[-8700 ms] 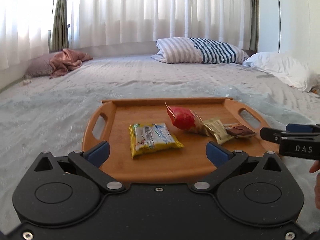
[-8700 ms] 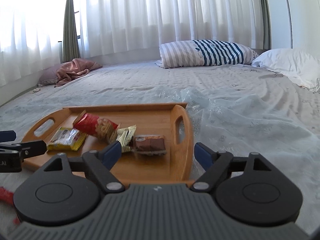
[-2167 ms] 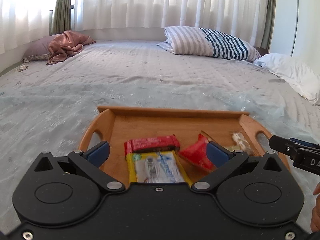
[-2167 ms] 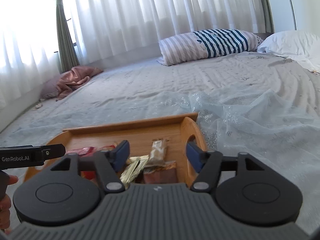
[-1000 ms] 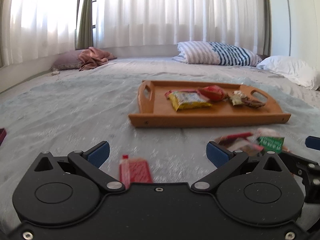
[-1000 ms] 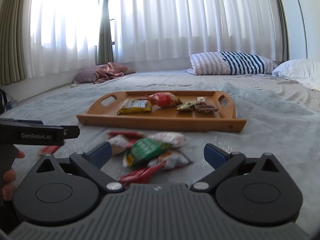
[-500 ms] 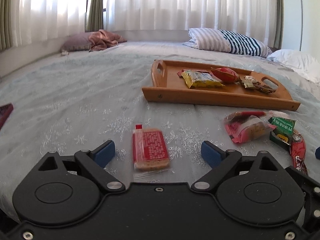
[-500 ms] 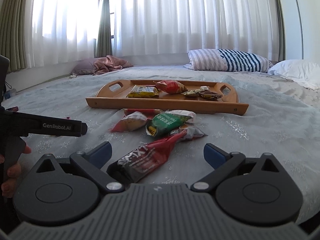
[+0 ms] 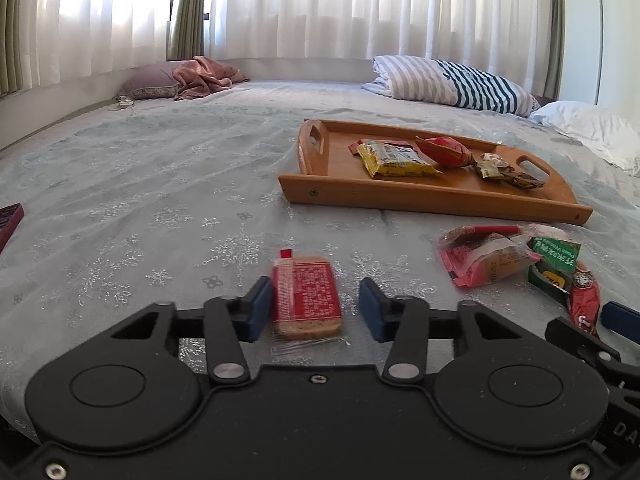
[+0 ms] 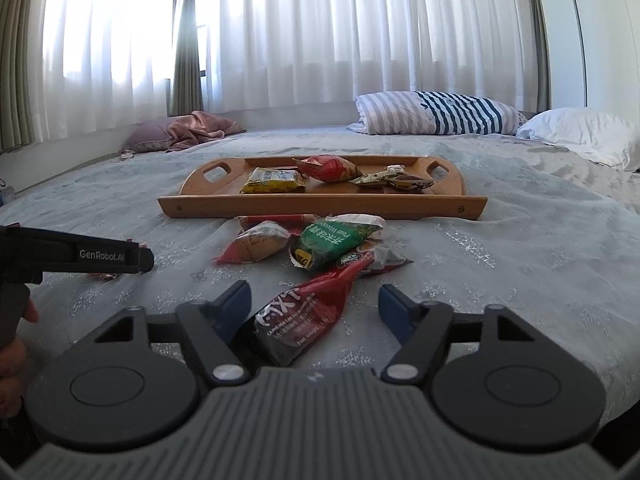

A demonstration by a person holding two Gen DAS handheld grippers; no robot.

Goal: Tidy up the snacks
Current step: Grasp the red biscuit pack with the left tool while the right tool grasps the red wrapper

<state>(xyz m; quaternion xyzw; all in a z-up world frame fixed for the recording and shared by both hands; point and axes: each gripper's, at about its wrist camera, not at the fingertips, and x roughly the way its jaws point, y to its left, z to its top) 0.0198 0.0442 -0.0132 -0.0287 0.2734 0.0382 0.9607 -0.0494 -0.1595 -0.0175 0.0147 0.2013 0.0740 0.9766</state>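
Left gripper [image 9: 310,312]: jaws have just been closing around the red cracker packet [image 9: 306,300] on the bedspread [image 9: 160,208]; left pad at its edge, right pad apart, so not pinched. Right gripper [image 10: 314,312]: jaws have just been closing, straddling the dark red wrapper [image 10: 304,316], pads clear of it.

Only the left view shows the cracker packet whole. The right view shows the loose snack pile [image 10: 320,240] just in front of the wooden tray [image 10: 320,202], which holds a yellow packet [image 10: 272,181] and a red bag [image 10: 326,168]. Beyond the tray: striped pillow [image 10: 436,118], white curtains [image 10: 360,32].
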